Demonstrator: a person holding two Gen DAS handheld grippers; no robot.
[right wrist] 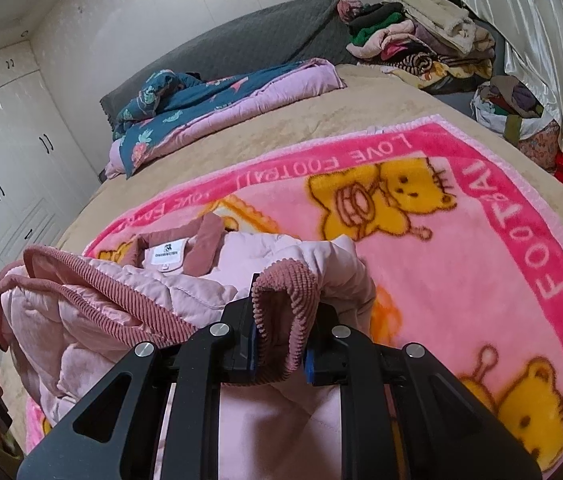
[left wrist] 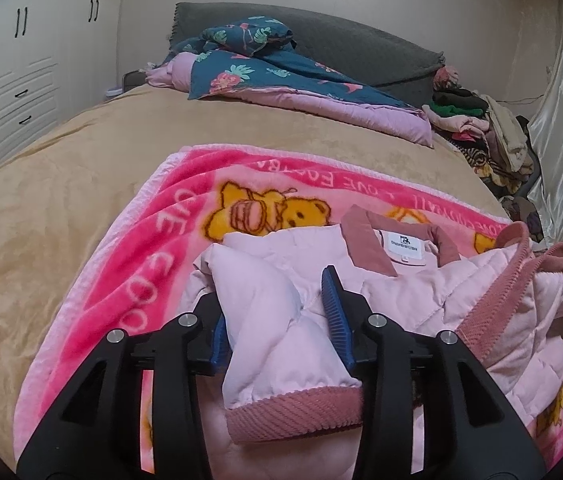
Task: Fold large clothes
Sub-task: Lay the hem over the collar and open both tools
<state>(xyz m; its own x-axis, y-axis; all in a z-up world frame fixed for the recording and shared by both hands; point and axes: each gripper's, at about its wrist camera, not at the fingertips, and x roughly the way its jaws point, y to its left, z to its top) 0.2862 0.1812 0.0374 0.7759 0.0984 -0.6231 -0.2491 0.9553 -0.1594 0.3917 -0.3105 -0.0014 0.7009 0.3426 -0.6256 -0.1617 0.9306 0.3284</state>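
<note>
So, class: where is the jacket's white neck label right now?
In both wrist views, the label sits inside the collar, above the pink bear blanket.

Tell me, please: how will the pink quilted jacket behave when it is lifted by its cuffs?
The pink quilted jacket probably sags and drapes, since its sleeve already bends limply. Its puffy quilting suggests it is light. The ribbed cuff should grip well.

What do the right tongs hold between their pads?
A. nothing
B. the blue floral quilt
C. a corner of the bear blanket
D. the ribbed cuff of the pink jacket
D: the right tongs are shut on the dusty-pink ribbed cuff of the pink jacket.
</note>
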